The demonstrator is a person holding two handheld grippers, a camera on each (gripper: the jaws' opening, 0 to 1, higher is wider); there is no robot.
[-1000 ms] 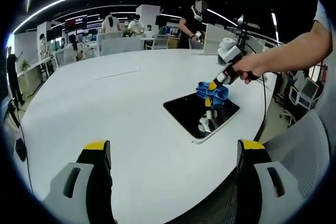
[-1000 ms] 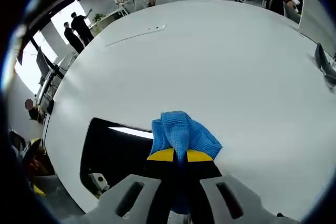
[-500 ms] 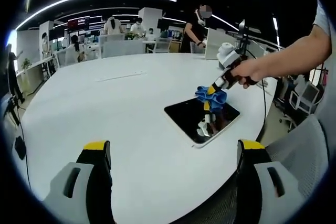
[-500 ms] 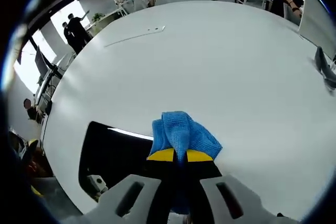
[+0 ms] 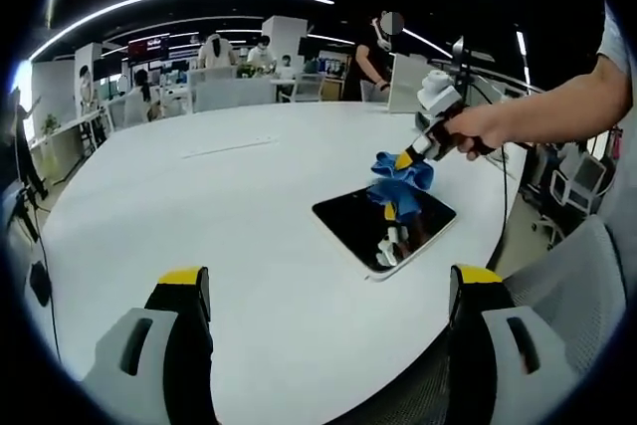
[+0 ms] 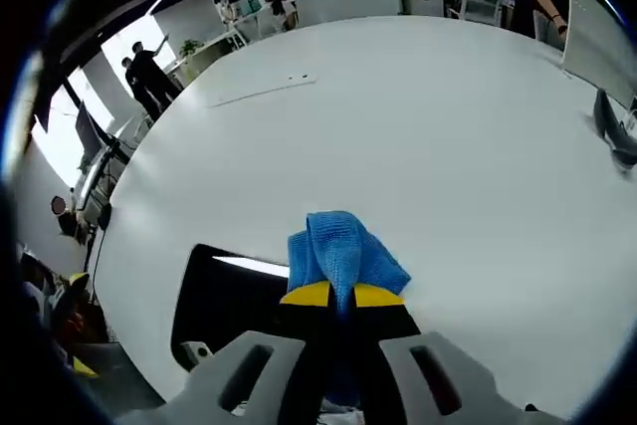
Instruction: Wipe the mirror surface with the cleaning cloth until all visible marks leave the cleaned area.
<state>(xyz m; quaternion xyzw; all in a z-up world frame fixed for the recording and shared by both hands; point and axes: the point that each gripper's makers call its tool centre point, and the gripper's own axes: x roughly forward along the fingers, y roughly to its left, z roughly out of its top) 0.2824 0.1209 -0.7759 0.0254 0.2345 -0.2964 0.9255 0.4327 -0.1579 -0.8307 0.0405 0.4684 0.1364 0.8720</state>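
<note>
A dark rectangular mirror [image 5: 383,227] lies flat on the round white table [image 5: 229,216], toward its right edge. In the left gripper view my right gripper [image 5: 406,159], held by a hand [image 5: 476,129], is shut on a blue cleaning cloth [image 5: 401,170] over the mirror's far corner. From the right gripper view the same cloth [image 6: 344,258] bunches between the yellow-tipped jaws of my right gripper [image 6: 343,295], and the mirror [image 6: 239,298] sits to the lower left. My left gripper [image 5: 328,286] stands open over the table's near edge, holding nothing, well short of the mirror.
Several people [image 5: 378,52] stand or sit at desks beyond the table. A thin strip [image 5: 231,147] lies on the far side of the tabletop. A dark object [image 6: 613,128] rests near the table's right edge. A grey chair [image 5: 552,286] is on the right.
The right gripper with the cloth has lifted and drawn back slightly toward the mirror's far corner. The left gripper has stayed where it was.
</note>
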